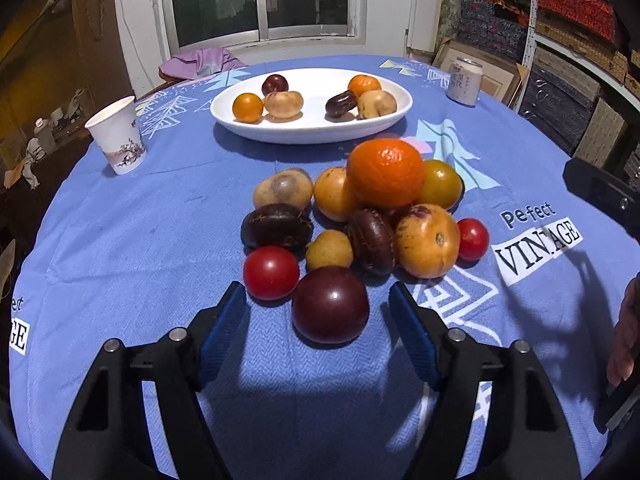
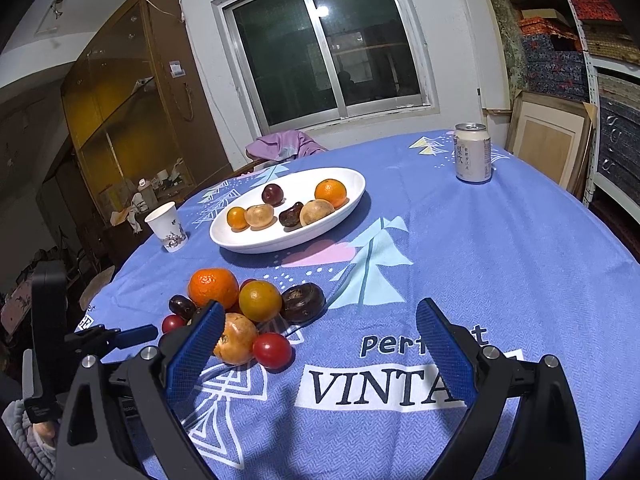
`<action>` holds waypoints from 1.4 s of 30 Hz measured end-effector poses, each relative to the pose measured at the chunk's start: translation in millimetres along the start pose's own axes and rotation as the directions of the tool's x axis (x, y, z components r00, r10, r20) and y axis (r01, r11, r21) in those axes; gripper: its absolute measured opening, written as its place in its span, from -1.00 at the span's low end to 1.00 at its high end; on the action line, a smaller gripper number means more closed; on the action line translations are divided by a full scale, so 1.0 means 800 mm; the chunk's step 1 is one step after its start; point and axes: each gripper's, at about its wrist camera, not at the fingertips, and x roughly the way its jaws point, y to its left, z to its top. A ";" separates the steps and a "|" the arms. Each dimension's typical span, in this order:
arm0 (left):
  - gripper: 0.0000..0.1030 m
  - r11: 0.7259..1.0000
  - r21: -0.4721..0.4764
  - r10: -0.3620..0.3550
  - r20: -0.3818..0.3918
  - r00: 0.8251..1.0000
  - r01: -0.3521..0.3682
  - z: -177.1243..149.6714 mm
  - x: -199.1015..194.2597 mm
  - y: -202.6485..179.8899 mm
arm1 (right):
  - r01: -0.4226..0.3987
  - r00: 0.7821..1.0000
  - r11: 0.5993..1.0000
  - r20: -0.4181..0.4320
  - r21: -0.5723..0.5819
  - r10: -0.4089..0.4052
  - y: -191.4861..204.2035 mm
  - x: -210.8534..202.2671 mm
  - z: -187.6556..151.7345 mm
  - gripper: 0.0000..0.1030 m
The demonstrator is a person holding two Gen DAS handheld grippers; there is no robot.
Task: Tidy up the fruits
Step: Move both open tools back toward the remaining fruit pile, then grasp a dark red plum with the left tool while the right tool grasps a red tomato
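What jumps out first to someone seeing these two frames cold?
The loose pile of fruit on the blue printed tablecloth, topped by a bright orange mandarin. Nearest the camera, a dark glossy purple plum sits between the left gripper's open blue-padded fingers, untouched. Behind the pile, a white oval plate already holds six fruits in two groups of three.
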 end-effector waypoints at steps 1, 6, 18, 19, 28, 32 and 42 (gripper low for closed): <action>0.41 1.000 0.004 -0.005 -0.003 1.000 0.005 0.001 0.002 -0.001 | 0.001 1.000 1.000 -0.001 -0.003 -0.001 0.001 0.000 0.000 0.89; 0.22 1.000 0.007 -0.018 0.009 1.000 0.017 0.002 0.001 -0.003 | 0.007 1.000 1.000 -0.009 -0.013 -0.007 0.003 0.004 -0.001 0.89; -0.07 0.996 -0.055 -0.072 -0.029 0.997 0.071 -0.005 -0.003 0.014 | 0.011 1.000 1.000 -0.018 -0.022 -0.011 0.004 0.005 -0.003 0.89; -0.20 0.994 -0.064 -0.089 -0.031 0.996 0.087 -0.006 -0.004 0.016 | 0.012 1.000 1.000 -0.018 -0.024 -0.012 0.004 0.005 -0.003 0.89; -0.26 0.997 -0.017 -0.081 -0.043 0.996 0.080 -0.004 0.007 -0.001 | 0.014 1.000 0.999 -0.025 -0.034 -0.015 0.008 0.007 -0.005 0.89; -0.30 0.998 -0.019 -0.066 -0.040 0.997 0.065 -0.005 0.006 0.002 | 0.013 0.999 0.998 -0.038 -0.055 -0.015 0.012 0.010 -0.007 0.89; -0.31 0.978 -0.194 0.101 0.139 0.985 -0.073 -0.009 -0.056 0.059 | -0.008 0.992 0.979 -0.126 -0.204 -0.018 0.044 0.028 -0.022 0.75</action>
